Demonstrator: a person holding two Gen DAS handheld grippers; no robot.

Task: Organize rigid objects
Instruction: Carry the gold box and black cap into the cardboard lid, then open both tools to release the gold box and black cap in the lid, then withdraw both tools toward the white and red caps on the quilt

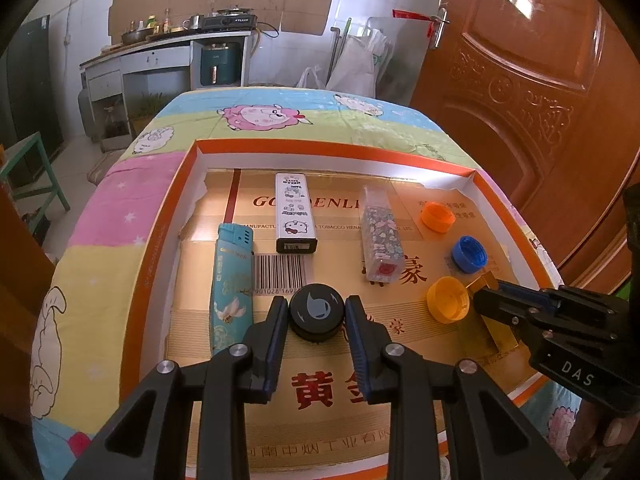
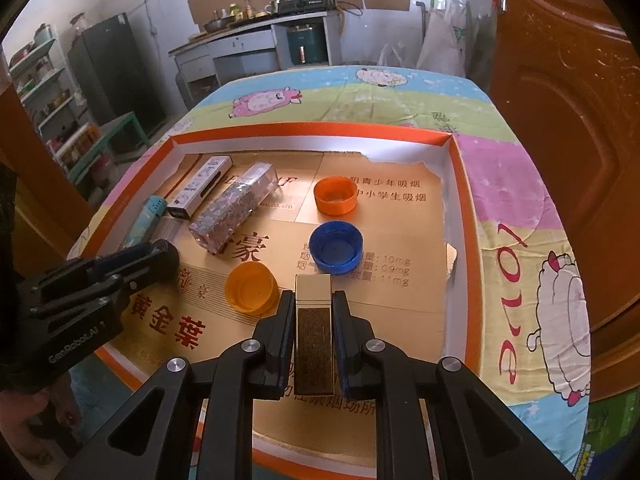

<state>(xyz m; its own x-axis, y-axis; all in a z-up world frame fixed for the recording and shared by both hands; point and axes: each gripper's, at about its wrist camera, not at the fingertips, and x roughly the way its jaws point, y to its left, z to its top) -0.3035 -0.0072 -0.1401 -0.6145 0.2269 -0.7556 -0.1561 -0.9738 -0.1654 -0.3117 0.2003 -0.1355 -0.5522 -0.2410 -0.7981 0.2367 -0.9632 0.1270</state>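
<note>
My left gripper (image 1: 317, 312) is shut on a black round cap (image 1: 317, 314) near the front of the orange-rimmed tray (image 1: 328, 150). My right gripper (image 2: 313, 308) is shut on a gold lighter (image 2: 314, 332), also seen in the left wrist view (image 1: 482, 320). In the tray lie a teal lighter (image 1: 231, 280), a white Hello Kitty lighter (image 1: 295, 214) and a floral lighter (image 1: 379, 238). To the right sit an orange cap (image 1: 438, 217), a blue cap (image 1: 469, 254) and a yellow-orange cap (image 1: 447, 299); the right gripper (image 1: 486, 300) is beside the last.
The tray sits on a table with a colourful sheep-pattern cloth (image 1: 260, 114). A brown wooden door (image 1: 540, 80) stands close on the right. A green stool (image 1: 34, 172) is at the left. A kitchen counter (image 1: 168, 52) is at the back.
</note>
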